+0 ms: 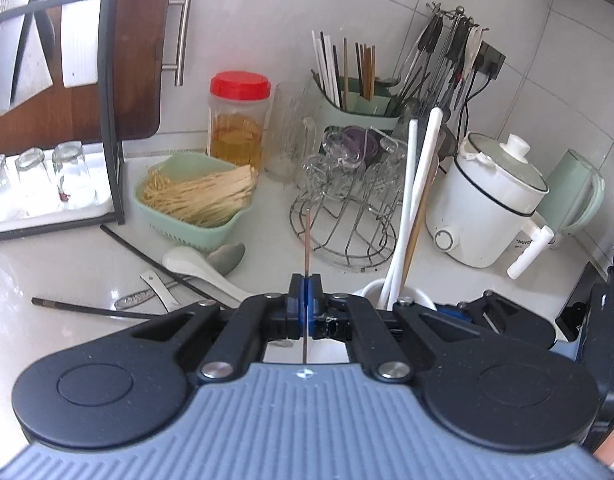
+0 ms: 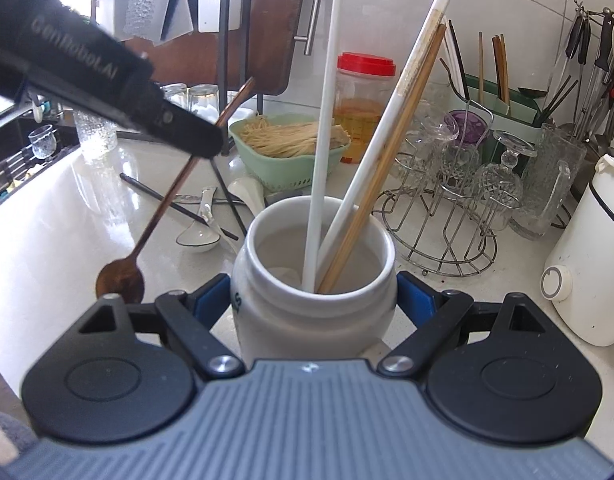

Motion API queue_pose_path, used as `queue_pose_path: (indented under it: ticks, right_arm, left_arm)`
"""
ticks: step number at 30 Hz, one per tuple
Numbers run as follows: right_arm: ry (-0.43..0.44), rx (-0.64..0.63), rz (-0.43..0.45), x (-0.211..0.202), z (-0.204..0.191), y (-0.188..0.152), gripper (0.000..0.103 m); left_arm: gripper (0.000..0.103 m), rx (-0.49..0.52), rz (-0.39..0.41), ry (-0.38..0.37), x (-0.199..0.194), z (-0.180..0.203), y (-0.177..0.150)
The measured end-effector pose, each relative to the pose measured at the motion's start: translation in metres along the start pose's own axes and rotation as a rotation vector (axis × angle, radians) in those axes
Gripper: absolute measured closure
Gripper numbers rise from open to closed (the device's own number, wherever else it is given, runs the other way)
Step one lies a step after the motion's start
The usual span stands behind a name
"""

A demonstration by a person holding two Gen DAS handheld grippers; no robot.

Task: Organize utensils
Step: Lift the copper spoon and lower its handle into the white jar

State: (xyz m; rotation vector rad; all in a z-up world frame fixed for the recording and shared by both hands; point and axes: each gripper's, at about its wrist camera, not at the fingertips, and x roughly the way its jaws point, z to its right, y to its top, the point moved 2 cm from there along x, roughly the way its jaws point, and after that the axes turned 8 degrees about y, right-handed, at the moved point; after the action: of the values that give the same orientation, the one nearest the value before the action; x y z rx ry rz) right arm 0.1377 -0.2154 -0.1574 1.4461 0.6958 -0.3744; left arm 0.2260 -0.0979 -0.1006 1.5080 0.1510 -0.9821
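My left gripper (image 1: 305, 282) is shut on the thin handle of a long copper-brown spoon (image 2: 167, 196). The spoon hangs tilted above the counter, its bowl (image 2: 121, 280) low beside the jar. My right gripper (image 2: 313, 304) is shut on a white ceramic jar (image 2: 313, 320), one blue pad on each side. Two white chopsticks (image 2: 323, 140) and a bamboo pair (image 2: 387, 160) lean inside the jar. On the counter lie a white ceramic spoon (image 1: 199, 268), a grey metal spoon (image 1: 227, 258), a patterned metal handle (image 1: 135, 300) and black chopsticks (image 1: 147, 256).
A green basket of noodles (image 1: 191, 196), a red-lidded jar (image 1: 237, 120), a wire rack of glasses (image 1: 347, 208), a green chopstick holder (image 1: 355, 108) and a white electric pot (image 1: 491, 208) line the back. A dish rack with tumblers (image 1: 47, 180) stands at the left.
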Motion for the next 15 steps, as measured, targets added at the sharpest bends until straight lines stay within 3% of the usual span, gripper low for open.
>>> queue_pose_path:
  ticks: [7, 15]
  right_arm:
    - [0.001, -0.001, 0.005, -0.002, -0.004, -0.003, 0.012]
    - [-0.013, 0.007, 0.004, -0.003, -0.008, -0.003, 0.013]
  left_arm:
    - [0.102, 0.002, 0.056, -0.010, -0.024, 0.006, 0.019]
    - [0.102, 0.000, 0.152, -0.085, -0.052, 0.011, 0.050]
